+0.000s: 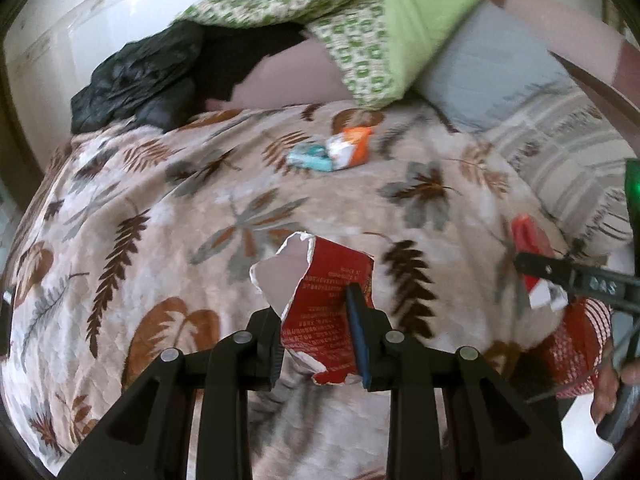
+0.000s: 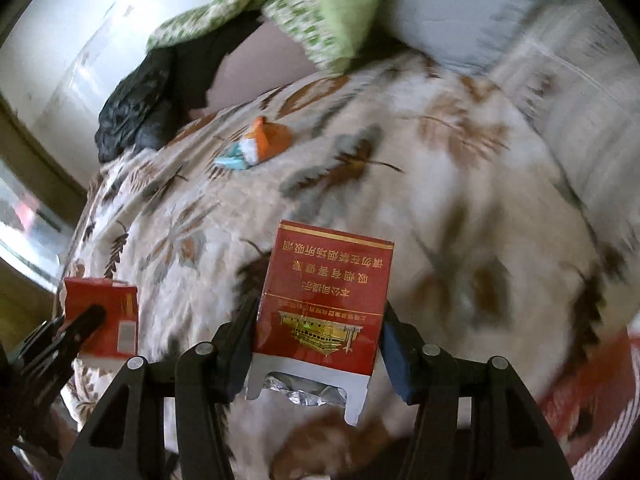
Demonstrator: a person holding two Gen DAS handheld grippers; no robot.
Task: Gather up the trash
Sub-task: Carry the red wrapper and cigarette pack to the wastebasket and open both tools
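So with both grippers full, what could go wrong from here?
The left gripper pinches a torn red pack that may crumple or slip. The right gripper's red box hangs open at its near end, so the foil could fall out. The orange and teal wrappers could be left behind.

Bedroom in a home: bed spread with a leaf-patterned quilt (image 1: 208, 208), grey pillow (image 1: 484, 80) at its head, rumpled green-and-white blanket (image 1: 352, 40), dark clothing (image 1: 136, 84) heaped near a pale wall (image 1: 80, 20).
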